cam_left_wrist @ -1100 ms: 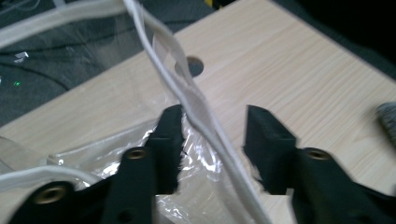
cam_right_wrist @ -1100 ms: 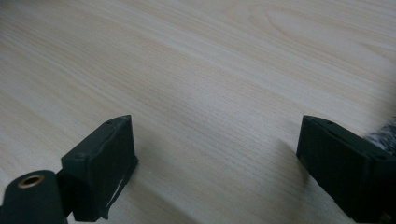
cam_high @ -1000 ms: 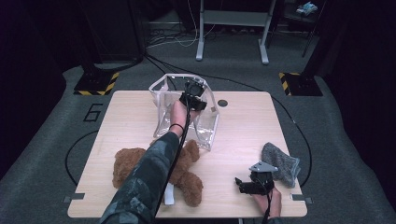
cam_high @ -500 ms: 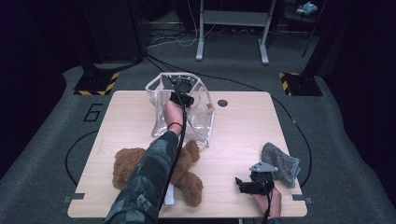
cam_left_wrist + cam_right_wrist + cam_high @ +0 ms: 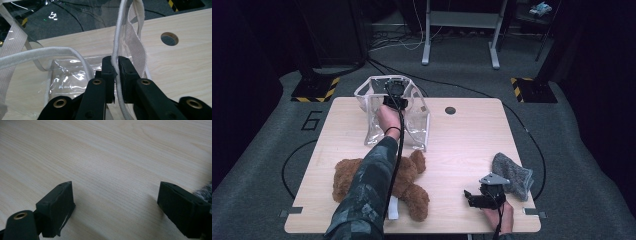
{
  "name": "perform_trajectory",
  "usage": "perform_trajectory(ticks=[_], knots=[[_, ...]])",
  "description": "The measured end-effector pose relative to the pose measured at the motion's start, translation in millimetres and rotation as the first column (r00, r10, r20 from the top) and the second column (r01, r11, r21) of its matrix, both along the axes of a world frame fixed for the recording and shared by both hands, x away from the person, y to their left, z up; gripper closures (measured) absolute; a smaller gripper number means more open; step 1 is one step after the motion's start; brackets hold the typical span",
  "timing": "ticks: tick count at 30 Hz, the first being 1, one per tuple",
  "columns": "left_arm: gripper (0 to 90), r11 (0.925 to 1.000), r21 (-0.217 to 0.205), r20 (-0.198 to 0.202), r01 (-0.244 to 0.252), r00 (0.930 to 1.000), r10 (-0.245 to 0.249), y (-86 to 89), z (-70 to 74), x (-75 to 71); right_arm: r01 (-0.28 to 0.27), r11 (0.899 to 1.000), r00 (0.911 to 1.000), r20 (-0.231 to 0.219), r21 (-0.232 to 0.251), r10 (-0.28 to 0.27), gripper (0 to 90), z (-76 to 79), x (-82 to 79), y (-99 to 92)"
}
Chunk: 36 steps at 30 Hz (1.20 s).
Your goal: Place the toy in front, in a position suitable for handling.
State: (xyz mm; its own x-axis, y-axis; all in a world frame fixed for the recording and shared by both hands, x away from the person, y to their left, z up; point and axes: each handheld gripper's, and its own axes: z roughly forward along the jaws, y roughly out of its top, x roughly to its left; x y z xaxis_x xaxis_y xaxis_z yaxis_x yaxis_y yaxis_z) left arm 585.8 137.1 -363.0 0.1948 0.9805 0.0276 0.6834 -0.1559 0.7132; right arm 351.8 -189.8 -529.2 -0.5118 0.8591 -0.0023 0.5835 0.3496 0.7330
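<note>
A clear plastic bag (image 5: 414, 125) with white fabric trim stands at the table's far middle. My left gripper (image 5: 393, 95) reaches over its top; its jaws have just been closing and are shut on the bag's white rim cord (image 5: 117, 37), which runs up between the pads of the left gripper (image 5: 114, 67). A brown teddy bear (image 5: 412, 187) lies near the front, under my left forearm. My right gripper (image 5: 472, 199) rests low at the front right, open over bare wood, with nothing between the jaws of the right gripper (image 5: 115, 202). A grey fuzzy cloth (image 5: 514, 175) lies just to its right.
A round hole (image 5: 450, 110) pierces the wooden table (image 5: 462, 140) right of the bag. A white strap (image 5: 136, 42) hangs from the bag's rim. A white object (image 5: 393, 209) pokes out beneath the bear. Dark floor, cables and stands surround the table.
My left hand has moved left along the far side of the table, dragging the bag's top with it. The right gripper has stayed put.
</note>
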Motion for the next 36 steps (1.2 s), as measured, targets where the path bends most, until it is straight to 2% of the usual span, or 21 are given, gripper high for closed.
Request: perform_trajectory(ticks=[5, 8, 9, 10, 12, 14, 15, 16, 18, 21, 24, 26, 28, 31, 33, 36], knots=[[83.1, 0.9993, -0.003, 0.001, -0.037, 0.9993, 0.037, 14.8, 0.6, 1.3, -0.002, 1.000, 1.0000, 0.000, -0.004, 0.002, 12.9, 0.1, 0.1, -0.4], [81.4, 0.9992, 0.006, 0.002, -0.040, 0.9992, 0.040, 22.3, 1.2, 1.8, -0.001, 1.000, 1.0000, 0.003, 0.001, 0.001, 13.0, -0.2, 0.0, -0.1], [80.2, 0.9992, -0.003, 0.005, -0.039, 0.9992, 0.040, 24.7, 1.9, 1.4, 0.000, 1.000, 1.0000, 0.005, -0.002, 0.000, 13.0, -0.2, 0.2, -0.3], [75.0, 0.9995, -0.002, 0.002, -0.030, 0.9995, 0.030, 26.5, 2.8, 0.9, 0.001, 1.000, 1.0000, 0.009, 0.004, -0.001, 13.1, -0.5, 0.1, -0.1], [64.5, 0.9995, -0.030, 0.003, -0.006, 1.0000, 0.006, 29.1, 5.5, -2.1, 0.001, 1.000, 1.0000, 0.009, 0.004, -0.001, 13.2, -0.5, 0.1, -0.1], [52.3, 0.9988, -0.043, 0.022, 0.022, 0.9995, -0.021, 28.6, 9.5, -8.6, 0.003, 1.000, 0.9999, 0.010, 0.004, -0.003, 13.2, -0.6, 0.2, -0.1], [47.2, 0.9983, -0.034, 0.037, 0.046, 0.9983, -0.045, 26.5, 11.8, -13.7, 0.003, 1.000, 0.9999, 0.011, 0.005, -0.003, 13.2, -0.7, 0.3, -0.1], [42.7, 0.9975, -0.026, 0.049, 0.065, 0.9968, -0.064, 25.4, 13.6, -18.4, 0.004, 1.000, 0.9999, 0.011, 0.004, -0.004, 13.1, -0.7, 0.3, -0.1], [37.2, 0.9953, -0.037, 0.058, 0.089, 0.9945, -0.087, 25.2, 15.4, -25.5, 0.013, 1.000, 0.9999, 0.010, 0.011, -0.013, 13.1, -0.6, 0.2, 0.6], [33.5, 0.9933, -0.037, 0.076, 0.110, 0.9914, -0.107, 27.4, 16.8, -36.4, 0.018, 1.000, 0.9998, 0.009, 0.015, -0.018, 13.1, -0.6, 0.2, 1.0], [30.3, 0.9915, -0.050, 0.076, 0.120, 0.9903, -0.116, 31.8, 18.5, -44.3, 0.012, 1.000, 0.9999, 0.009, 0.010, -0.012, 13.1, -0.6, 0.2, 0.5], [27.9, 0.9882, -0.066, 0.074, 0.138, 0.9883, -0.133, 35.6, 20.6, -48.9, 0.013, 1.000, 0.9999, 0.009, 0.010, -0.013, 13.1, -0.6, 0.2, 0.4], [26.2, 0.9851, -0.069, 0.090, 0.157, 0.9844, -0.151, 40.2, 23.2, -56.8, 0.014, 1.000, 0.9999, 0.009, 0.010, -0.014, 13.1, -0.6, 0.2, 0.5], [23.1, 0.9766, -0.078, 0.096, 0.200, 0.9766, -0.193, 53.1, 26.4, -70.9, 0.014, 1.000, 0.9998, 0.011, 0.008, -0.014, 13.2, -0.6, 0.3, 0.3], [21.1, 0.9741, -0.100, 0.108, 0.202, 0.9755, -0.192, 61.2, 26.9, -81.0, 0.015, 1.000, 0.9998, 0.011, 0.008, -0.015, 13.2, -0.6, 0.5, 0.2], [18.9, 0.9690, -0.111, 0.103, 0.221, 0.9723, -0.210, 76.9, 26.2, -95.3, 0.019, 1.000, 0.9997, 0.012, 0.007, -0.020, 13.1, -0.6, 0.0, 0.8]])
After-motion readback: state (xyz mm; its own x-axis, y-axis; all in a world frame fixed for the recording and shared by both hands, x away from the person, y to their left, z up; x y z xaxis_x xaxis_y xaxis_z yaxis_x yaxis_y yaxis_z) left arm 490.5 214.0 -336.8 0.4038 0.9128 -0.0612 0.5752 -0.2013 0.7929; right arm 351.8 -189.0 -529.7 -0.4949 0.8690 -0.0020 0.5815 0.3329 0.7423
